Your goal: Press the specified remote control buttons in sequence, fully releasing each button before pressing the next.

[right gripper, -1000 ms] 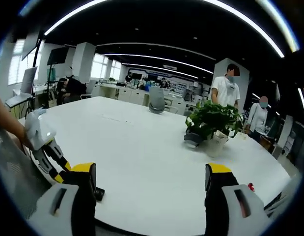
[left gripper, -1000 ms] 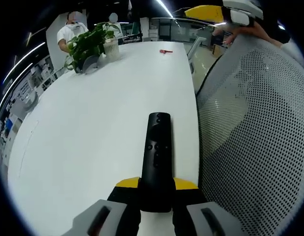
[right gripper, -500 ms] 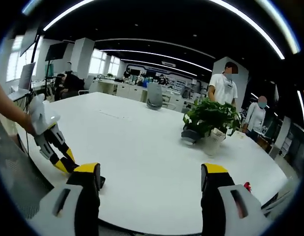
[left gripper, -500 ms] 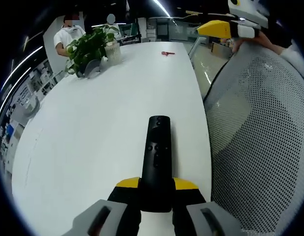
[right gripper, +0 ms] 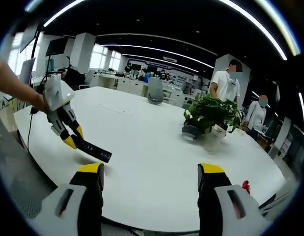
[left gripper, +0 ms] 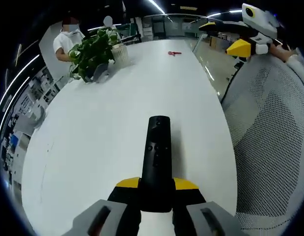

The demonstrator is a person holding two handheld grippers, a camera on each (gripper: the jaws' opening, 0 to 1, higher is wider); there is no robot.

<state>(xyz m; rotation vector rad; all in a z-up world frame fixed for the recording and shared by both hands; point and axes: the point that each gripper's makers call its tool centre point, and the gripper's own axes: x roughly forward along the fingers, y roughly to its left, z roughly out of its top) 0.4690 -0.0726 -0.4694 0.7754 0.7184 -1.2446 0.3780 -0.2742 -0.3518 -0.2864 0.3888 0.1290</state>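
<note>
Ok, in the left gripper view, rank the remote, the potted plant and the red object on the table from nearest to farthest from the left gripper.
1. Remote: clamped in the left gripper, pointing up the table.
2. Potted plant: far up, on the view's left.
3. Red object: at the table's far end, slightly right of centre; only marginally beyond the plant.

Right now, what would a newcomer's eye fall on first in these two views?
The slim black remote control, clamped lengthwise in the left gripper over the broad white table. Next, the leafy green potted plant at the table's far side, and the right gripper with its jaws wide apart.
</note>
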